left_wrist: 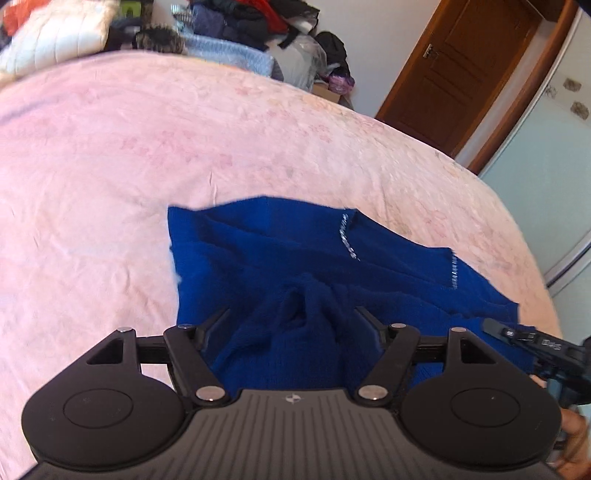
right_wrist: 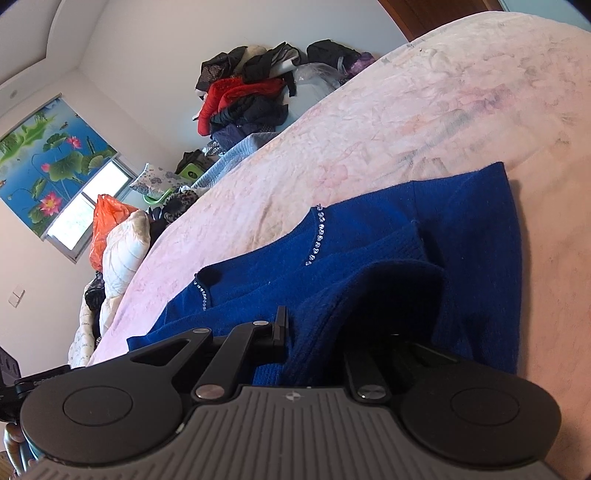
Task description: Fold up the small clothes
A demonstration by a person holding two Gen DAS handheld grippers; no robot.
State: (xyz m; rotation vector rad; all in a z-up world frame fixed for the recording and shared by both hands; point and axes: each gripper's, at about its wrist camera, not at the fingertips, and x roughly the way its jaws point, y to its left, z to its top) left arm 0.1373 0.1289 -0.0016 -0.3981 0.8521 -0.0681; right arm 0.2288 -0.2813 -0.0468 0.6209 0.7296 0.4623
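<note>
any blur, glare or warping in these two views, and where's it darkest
Left wrist view: fisheye bends the pink bedspread into a dome, and the clothes pile at top is smeared. Right wrist view: horizon tilted, window blown out white, deepest shadow inside the blue sweater fold.

Pink bedspread [left_wrist: 184, 147]; blue knit garment [left_wrist: 280, 251] lying on it.

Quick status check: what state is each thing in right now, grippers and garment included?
Left gripper: open, blue fabric bunched between its fingers, not pinched.
Right gripper: shut on blue sweater.
Blue sweater: partly folded, rumpled, lying on the bed.
Bed: covered with a pink sheet.
Door: closed.
Clothes pile: unfolded heap beyond the bed.
</note>
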